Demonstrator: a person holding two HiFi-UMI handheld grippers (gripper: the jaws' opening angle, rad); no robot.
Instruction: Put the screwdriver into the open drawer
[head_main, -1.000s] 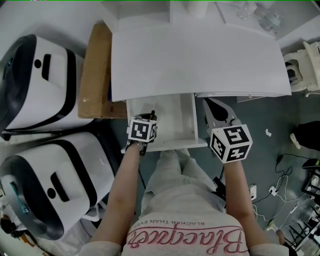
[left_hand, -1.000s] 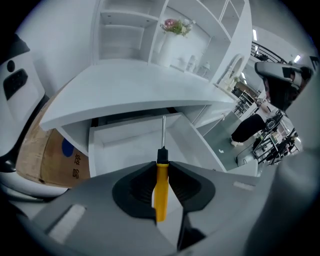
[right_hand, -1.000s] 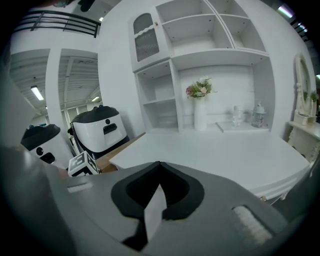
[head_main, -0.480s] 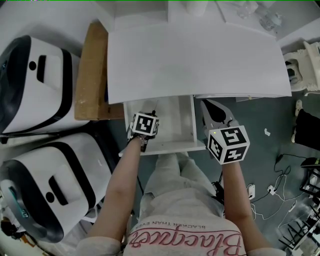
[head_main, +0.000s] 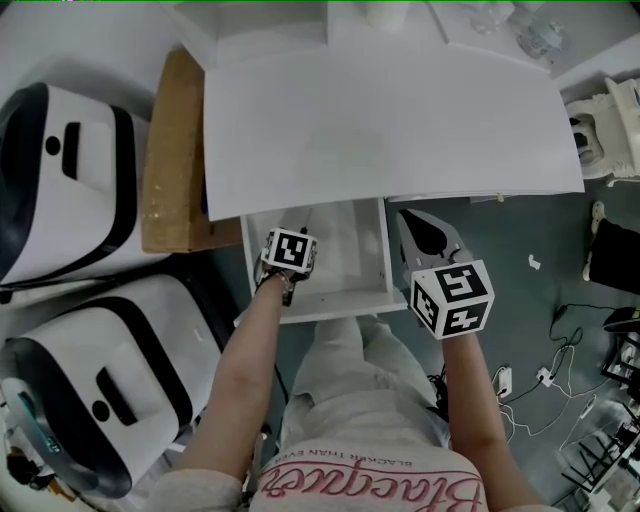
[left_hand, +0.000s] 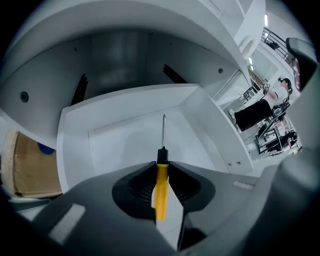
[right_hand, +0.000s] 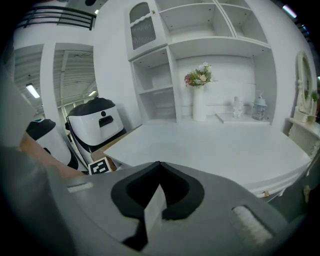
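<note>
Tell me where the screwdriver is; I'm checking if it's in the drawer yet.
Left gripper view: the screwdriver is clamped by its yellow handle in the left gripper, shaft pointing into the open drawer, not yet released.

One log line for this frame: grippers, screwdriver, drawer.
left gripper: shut on screwdriver, shaft aimed into drawer | right gripper: shut, empty | drawer: open, screwdriver not yet released

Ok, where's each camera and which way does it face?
Head view: on the head, steeply down at desk and open drawer; shows forearms, left tongs, right tongs.
Left gripper view: on left tongs, down into the drawer; jaws clamp the screwdriver.
Right gripper view: on right tongs, across the desk toward shelves; jaws shut, empty.
Shared: head and left gripper views both show the drawer.
</note>
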